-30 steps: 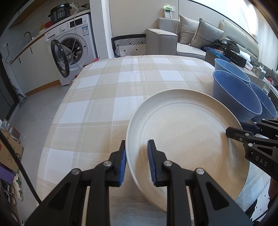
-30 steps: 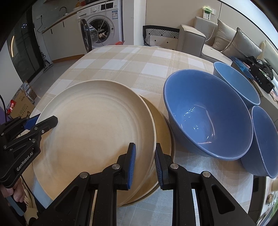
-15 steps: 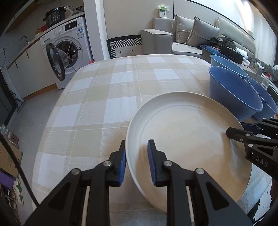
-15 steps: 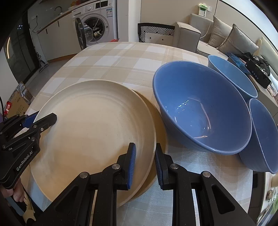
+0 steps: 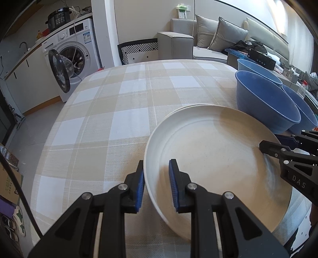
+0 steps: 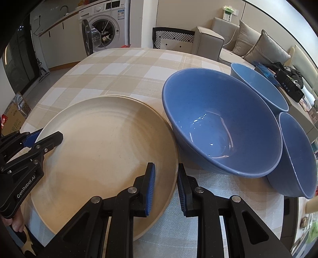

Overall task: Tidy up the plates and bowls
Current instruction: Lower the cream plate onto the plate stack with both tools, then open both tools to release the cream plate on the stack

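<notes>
White capitals "DAS" stand on the black body of the right gripper [image 5: 278,145] where it enters the left wrist view from the right edge. In the right wrist view the left gripper [image 6: 49,137] carries "GenRobot.AI" in white along its black arm. The washing machine [image 5: 73,53] has a small label and markings on its front panel, and the cardboard box [image 6: 14,119] on the floor bears printing, but none of that is legible. The white box [image 5: 181,12] on the sofa arm also shows print too small to read.
</notes>
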`<state>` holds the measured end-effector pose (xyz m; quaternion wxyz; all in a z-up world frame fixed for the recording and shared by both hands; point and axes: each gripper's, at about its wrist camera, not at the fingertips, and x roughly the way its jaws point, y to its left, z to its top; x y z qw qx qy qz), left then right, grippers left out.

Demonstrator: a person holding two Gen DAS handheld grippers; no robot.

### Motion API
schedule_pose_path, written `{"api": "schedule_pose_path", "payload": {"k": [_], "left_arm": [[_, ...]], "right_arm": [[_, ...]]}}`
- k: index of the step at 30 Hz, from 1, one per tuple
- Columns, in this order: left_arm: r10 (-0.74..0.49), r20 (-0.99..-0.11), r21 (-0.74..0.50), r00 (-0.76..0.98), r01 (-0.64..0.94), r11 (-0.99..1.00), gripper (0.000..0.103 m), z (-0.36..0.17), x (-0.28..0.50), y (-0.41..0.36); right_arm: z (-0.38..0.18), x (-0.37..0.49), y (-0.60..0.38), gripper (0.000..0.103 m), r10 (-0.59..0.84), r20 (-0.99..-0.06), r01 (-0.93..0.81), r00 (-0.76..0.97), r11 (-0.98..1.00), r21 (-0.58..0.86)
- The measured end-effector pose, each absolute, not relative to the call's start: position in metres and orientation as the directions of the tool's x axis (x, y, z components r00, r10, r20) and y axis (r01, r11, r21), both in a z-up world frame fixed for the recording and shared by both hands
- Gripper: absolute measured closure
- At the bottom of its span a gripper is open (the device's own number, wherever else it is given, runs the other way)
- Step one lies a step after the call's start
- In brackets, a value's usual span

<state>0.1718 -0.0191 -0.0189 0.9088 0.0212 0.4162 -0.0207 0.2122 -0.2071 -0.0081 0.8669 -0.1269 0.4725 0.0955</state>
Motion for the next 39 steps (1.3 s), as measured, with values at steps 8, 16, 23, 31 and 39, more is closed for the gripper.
{"api": "schedule_pose_path", "payload": {"k": [8, 16, 23, 31, 39], "left_arm": [[-0.009, -0.746, 0.038, 0.666, 0.057, 0.998, 0.082, -0.021, 0.171, -0.021], [0.004, -0.734, 0.062, 0.680, 0.061, 0.996, 0.082, -0.023, 0.170, -0.024], [0.015, -0.724, 0.080, 0.689, 0.063, 0.995, 0.082, -0.024, 0.171, -0.026], [0.015, -0.715, 0.082, 0.699, 0.062, 0.995, 0.082, -0.026, 0.170, -0.027], [0.019, -0.717, 0.092, 0.697, 0.068, 0.993, 0.078, -0.026, 0.170, -0.028]], "right_arm": [[-0.011, 0.211, -0.205, 0.080, 0.016, -0.830, -0.286, 0.557, 0.942, -0.174], [-0.013, 0.209, -0.206, 0.080, 0.005, -0.826, -0.290, 0.564, 0.937, -0.192], [-0.017, 0.207, -0.203, 0.079, -0.019, -0.815, -0.289, 0.579, 0.930, -0.227], [-0.018, 0.208, -0.203, 0.079, -0.020, -0.813, -0.292, 0.582, 0.928, -0.232], [-0.014, 0.207, -0.213, 0.057, 0.094, -0.823, -0.327, 0.560, 0.938, -0.115]]}}
